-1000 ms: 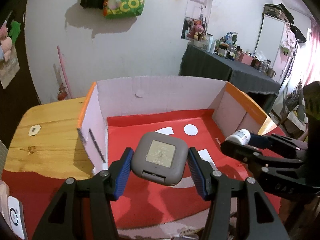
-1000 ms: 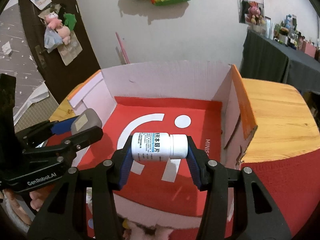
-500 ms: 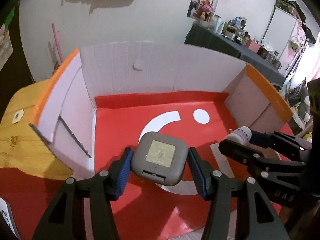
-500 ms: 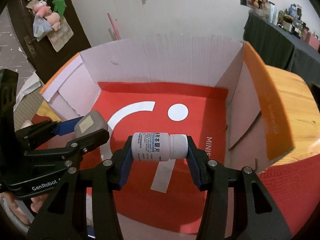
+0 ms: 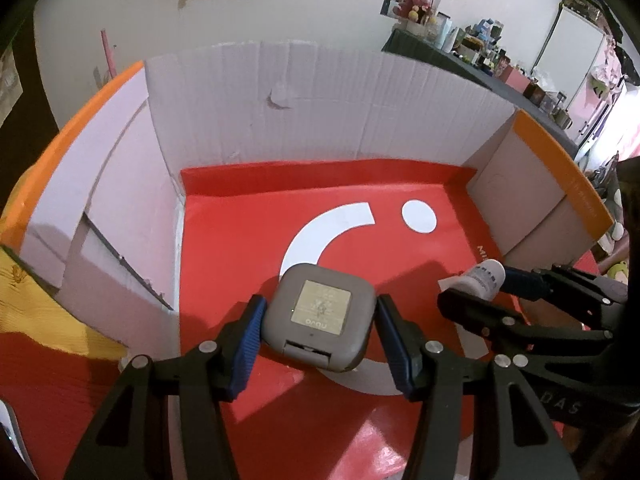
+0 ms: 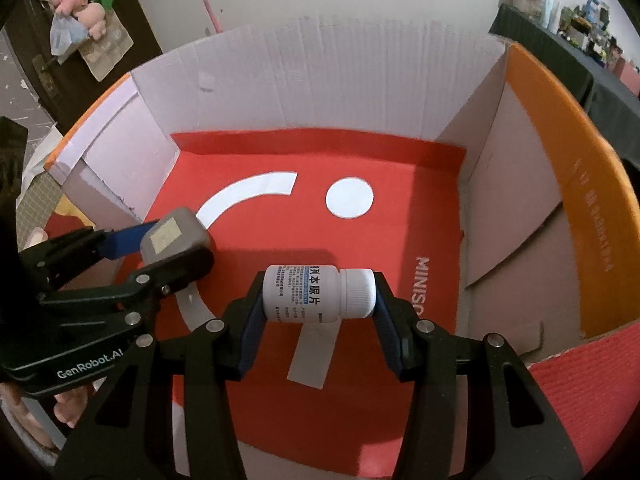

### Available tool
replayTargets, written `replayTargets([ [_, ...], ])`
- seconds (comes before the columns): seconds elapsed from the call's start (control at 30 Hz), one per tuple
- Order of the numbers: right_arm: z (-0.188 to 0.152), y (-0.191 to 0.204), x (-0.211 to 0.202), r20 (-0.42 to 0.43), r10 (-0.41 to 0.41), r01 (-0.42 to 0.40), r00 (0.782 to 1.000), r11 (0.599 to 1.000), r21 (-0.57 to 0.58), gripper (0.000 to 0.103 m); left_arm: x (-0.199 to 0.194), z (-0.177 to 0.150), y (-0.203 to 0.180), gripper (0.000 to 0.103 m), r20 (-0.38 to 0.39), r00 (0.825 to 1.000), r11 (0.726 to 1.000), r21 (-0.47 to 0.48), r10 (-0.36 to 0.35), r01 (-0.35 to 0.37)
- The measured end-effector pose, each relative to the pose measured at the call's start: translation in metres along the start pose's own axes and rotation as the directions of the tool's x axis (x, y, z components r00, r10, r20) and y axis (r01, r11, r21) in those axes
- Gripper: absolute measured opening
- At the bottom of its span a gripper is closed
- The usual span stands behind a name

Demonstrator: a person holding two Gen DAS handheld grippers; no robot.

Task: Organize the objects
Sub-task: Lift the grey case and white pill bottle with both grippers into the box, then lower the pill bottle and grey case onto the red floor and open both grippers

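Clamping a rounded grey device [image 5: 320,318], left fingers [image 5: 246,350]; right fingers [image 6: 386,332] pinch a white capped bottle [image 6: 318,294].

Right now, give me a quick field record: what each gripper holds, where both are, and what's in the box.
left gripper: shut on grey square device, above the box floor
right gripper: shut on white pill bottle, held sideways, cap to the right
box: cardboard, open top, red liner
box contents: nothing seen resting on the visible floor
gripper spacing: side by side, apart
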State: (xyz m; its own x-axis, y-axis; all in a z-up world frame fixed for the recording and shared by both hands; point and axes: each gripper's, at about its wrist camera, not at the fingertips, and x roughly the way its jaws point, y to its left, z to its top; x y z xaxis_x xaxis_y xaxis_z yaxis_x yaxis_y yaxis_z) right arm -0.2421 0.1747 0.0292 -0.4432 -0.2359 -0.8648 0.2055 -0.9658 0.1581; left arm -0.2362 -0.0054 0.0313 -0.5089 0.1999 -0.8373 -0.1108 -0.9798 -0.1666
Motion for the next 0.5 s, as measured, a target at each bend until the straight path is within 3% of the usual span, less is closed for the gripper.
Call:
replayTargets([
  [0.2, -0.005, -0.004, -0.001, -0.015, -0.007, 0.007, 1.000, 1.000, 0.003, 0.047, 0.002, -0.004, 0.001, 0.058, -0.036, 0.999, 1.000, -0.002, 0.000, 0.000],
  [0.5, -0.009, -0.008, -0.005, -0.005, -0.024, 0.024, 1.000, 1.000, -0.004, 0.048, -0.001, -0.014, 0.001, 0.058, -0.024, 0.999, 1.000, 0.013, 0.025, -0.024],
])
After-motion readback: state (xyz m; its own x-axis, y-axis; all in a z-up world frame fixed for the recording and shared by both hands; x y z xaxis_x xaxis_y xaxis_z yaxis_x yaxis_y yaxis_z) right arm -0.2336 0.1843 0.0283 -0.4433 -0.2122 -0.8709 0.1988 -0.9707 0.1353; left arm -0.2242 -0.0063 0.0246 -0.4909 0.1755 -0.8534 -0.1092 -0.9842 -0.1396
